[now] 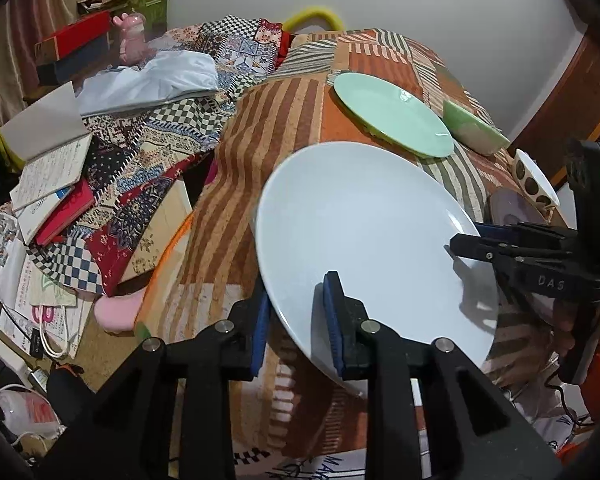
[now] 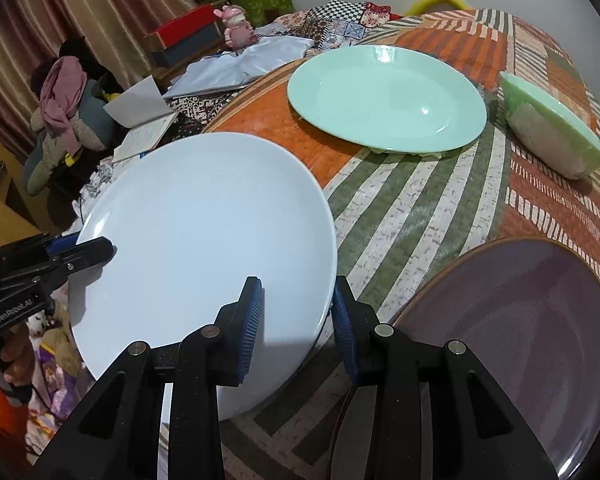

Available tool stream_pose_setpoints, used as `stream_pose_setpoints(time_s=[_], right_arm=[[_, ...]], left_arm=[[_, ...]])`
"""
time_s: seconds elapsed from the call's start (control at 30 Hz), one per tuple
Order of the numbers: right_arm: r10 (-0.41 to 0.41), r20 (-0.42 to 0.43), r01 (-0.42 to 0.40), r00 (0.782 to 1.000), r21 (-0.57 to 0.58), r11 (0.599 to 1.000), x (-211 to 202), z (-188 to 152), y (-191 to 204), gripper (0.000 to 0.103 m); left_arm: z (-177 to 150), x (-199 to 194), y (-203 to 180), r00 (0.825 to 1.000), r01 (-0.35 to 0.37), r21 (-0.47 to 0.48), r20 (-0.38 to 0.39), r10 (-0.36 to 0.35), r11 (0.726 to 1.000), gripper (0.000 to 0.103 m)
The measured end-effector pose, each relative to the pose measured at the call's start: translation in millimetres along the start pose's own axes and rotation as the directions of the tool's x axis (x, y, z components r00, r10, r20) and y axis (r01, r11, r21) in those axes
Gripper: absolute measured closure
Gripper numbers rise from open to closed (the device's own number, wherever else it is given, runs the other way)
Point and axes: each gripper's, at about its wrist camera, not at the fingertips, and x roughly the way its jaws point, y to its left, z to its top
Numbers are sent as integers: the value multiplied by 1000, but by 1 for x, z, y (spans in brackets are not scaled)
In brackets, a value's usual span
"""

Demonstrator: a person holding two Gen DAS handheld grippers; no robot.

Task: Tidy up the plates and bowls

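Over the striped woven cloth (image 2: 412, 208), both grippers' ribbed jaws apparently pinch the glossy round white plate (image 2: 204, 240).

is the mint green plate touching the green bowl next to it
Apart. The right wrist view shows striped cloth between the green plate and the green bowl.

A round glossy white plate (image 2: 204, 256) tilts above the near table edge; a flat mint-green plate (image 2: 386, 98) and mint-green bowl (image 2: 552, 136) lie farther right, a matte purple plate (image 2: 512, 344) near right.
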Motion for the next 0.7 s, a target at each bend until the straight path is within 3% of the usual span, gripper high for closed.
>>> stream_pose_setpoints(time_s=[0.4, 0.7], right_arm=[[19, 32, -20, 999, 44, 999, -8, -4, -3, 71], [21, 97, -27, 995, 64, 998, -27, -10, -8, 71]], left_arm=[[3, -7, -12, 997, -70, 8, 17, 70, 997, 75], [8, -15, -23, 997, -63, 14, 48, 63, 998, 75]])
